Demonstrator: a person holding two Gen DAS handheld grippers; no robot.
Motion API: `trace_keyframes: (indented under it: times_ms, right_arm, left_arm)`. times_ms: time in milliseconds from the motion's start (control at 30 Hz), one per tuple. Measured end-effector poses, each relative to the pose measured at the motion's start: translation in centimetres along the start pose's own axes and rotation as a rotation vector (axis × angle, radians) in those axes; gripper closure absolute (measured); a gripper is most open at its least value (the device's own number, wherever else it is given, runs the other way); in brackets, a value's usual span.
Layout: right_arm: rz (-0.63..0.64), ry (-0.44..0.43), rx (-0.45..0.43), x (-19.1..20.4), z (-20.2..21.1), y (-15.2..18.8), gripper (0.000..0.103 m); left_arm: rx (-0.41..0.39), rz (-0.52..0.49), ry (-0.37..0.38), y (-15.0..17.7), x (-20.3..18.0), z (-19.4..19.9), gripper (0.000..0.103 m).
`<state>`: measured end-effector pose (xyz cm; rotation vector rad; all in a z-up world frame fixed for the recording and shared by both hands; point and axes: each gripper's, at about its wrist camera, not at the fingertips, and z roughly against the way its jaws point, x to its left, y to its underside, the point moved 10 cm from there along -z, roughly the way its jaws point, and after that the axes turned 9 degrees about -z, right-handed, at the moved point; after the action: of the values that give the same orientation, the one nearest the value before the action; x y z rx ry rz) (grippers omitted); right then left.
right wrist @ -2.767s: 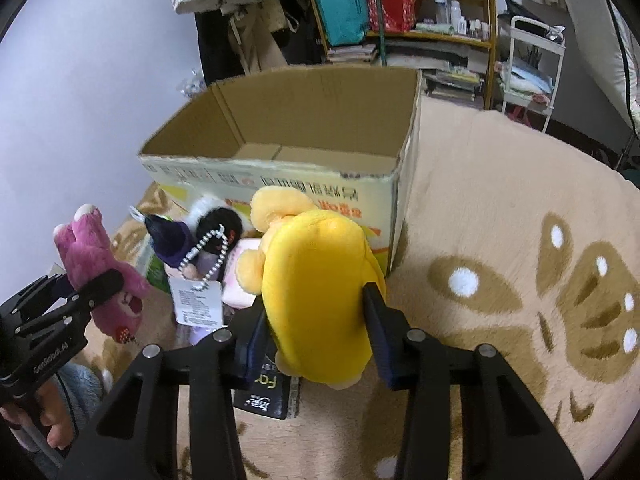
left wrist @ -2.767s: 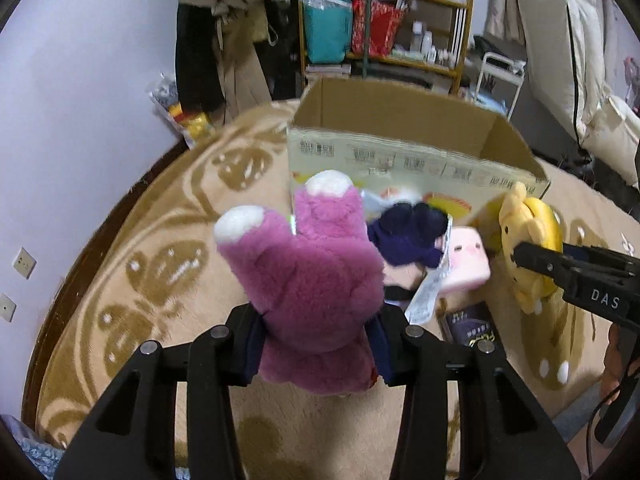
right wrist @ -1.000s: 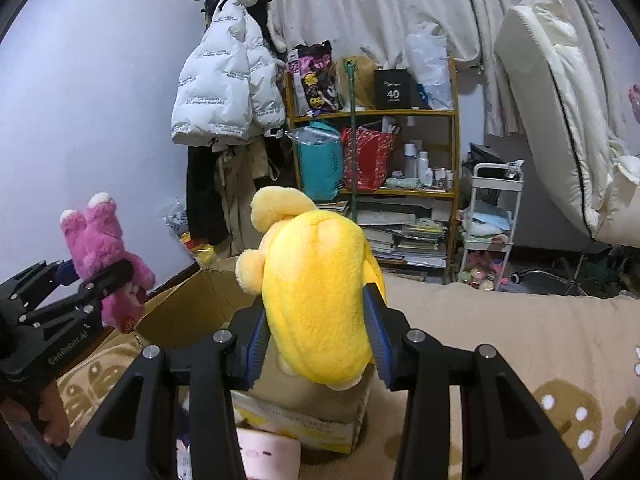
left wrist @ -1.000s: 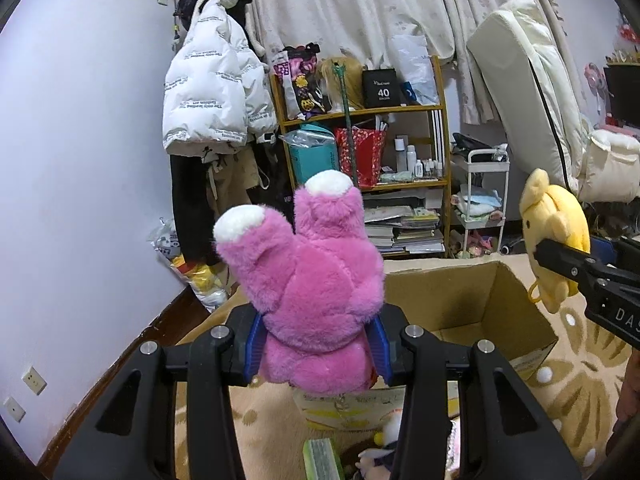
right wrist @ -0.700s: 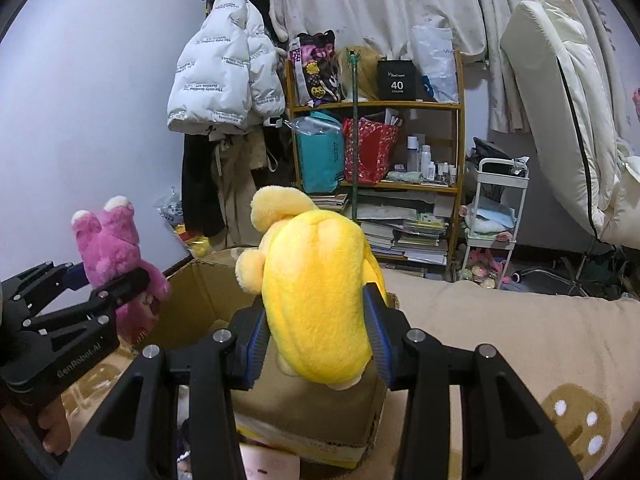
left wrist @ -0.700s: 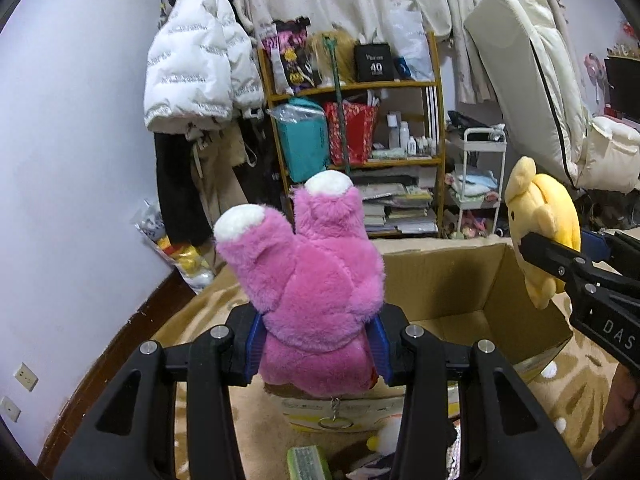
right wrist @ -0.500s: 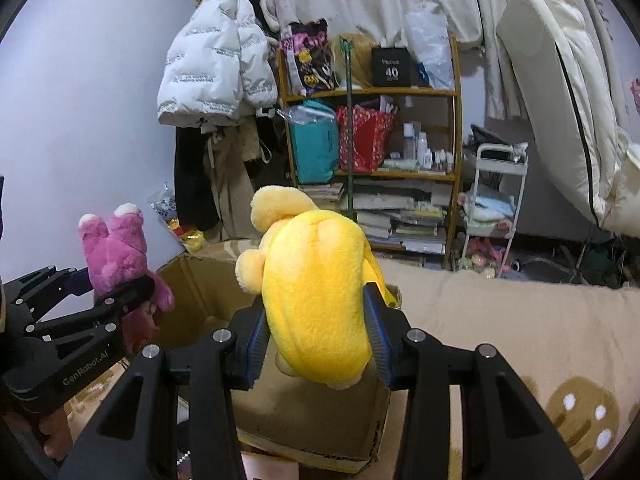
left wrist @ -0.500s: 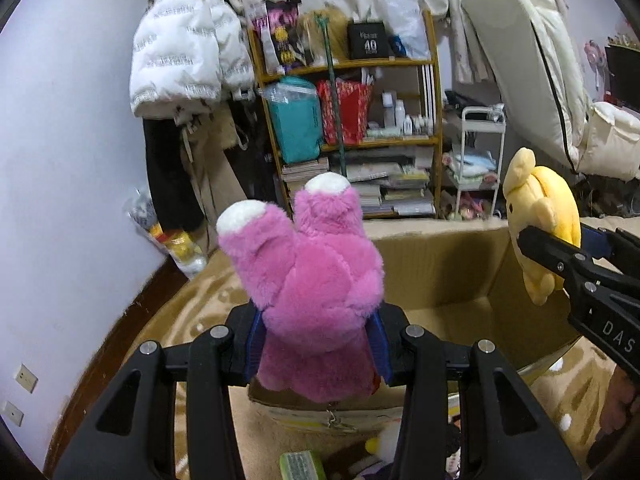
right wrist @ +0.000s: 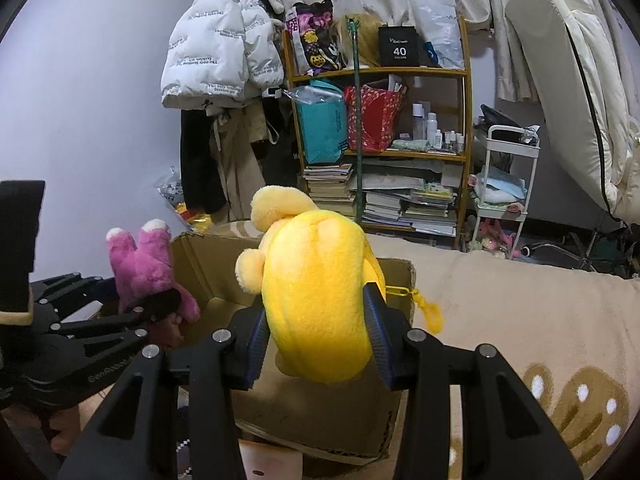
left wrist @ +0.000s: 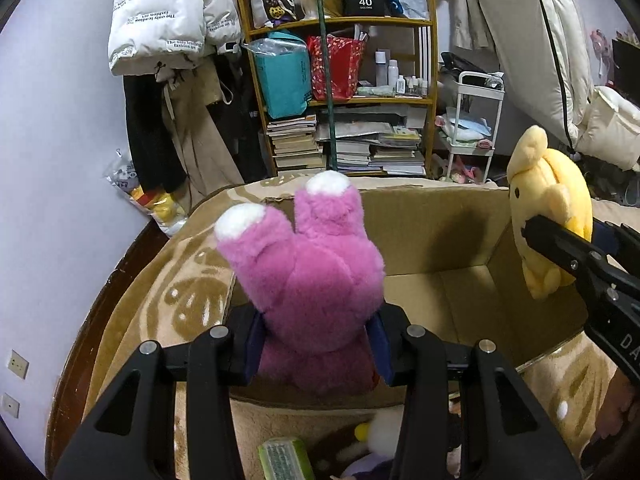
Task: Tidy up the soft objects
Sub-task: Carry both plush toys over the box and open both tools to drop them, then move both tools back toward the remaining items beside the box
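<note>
Beige patterned carpet point(left wrist: 168, 300) carries an open cardboard box point(left wrist: 440, 216). Left tongs point(left wrist: 316, 344) grip a fluffy pink plush point(left wrist: 308, 272). Right tongs point(right wrist: 318, 344) grip a smooth yellow plush point(right wrist: 316, 300).

The right hand-held gripper point(right wrist: 318, 338) is clamped on a yellow plush toy point(right wrist: 316, 300), its blue-padded fingers point(right wrist: 378, 336) pressing into both sides of the soft body. The toy hangs above the near right part of an open cardboard box point(right wrist: 320, 416), which stands on a beige carpet point(right wrist: 540, 320) with brown patterns. At the left, the left hand-held gripper point(right wrist: 160, 304) grips a pink plush toy point(right wrist: 146, 270) over the box's left edge, its white-tipped feet pointing up. Behind the box stand a wooden shelf point(right wrist: 464, 128) filled with books, bags and bottles, a white puffer jacket point(right wrist: 218, 52) hanging beside it, and a white cart point(right wrist: 508, 184) to the right.
</note>
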<state>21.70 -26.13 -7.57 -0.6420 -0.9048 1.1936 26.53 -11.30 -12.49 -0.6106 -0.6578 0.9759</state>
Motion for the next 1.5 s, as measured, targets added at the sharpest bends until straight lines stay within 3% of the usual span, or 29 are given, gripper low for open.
trace_keyframes:
  times_ms: [100, 300, 400, 700, 867, 1500]
  right_arm:
    - [-0.008, -0.006, 0.012, 0.0, 0.0, 0.2, 0.052]
    - [-0.052, -0.015, 0.046, -0.7, -0.2, 0.9, 0.051]
    - [-0.054, -0.013, 0.047, -0.8, 0.0, 0.9, 0.049]
    - [-0.066, -0.018, 0.011, -0.9, 2.2, 0.3, 0.018]
    - [-0.076, -0.018, -0.011, -0.8, 4.1, 0.1, 0.000]
    - [-0.050, -0.020, 0.014, 1.1, 10.1, 2.7, 0.000]
  left_arm:
    - [0.006, 0.000, -0.002, 0.0, 0.2, 0.0, 0.058]
    - [0.010, 0.008, -0.010, 0.1, 0.6, 0.2, 0.045]
    - [-0.008, 0.006, -0.028, 0.0, 0.9, 0.8, 0.033]
    - [-0.034, 0.040, -0.062, 0.1, 2.3, 3.3, 0.009]
    - [-0.036, 0.053, -0.087, 0.8, 3.3, 5.1, 0.008]
    - [0.020, 0.061, -0.154, 5.8, 5.5, 11.8, 0.006]
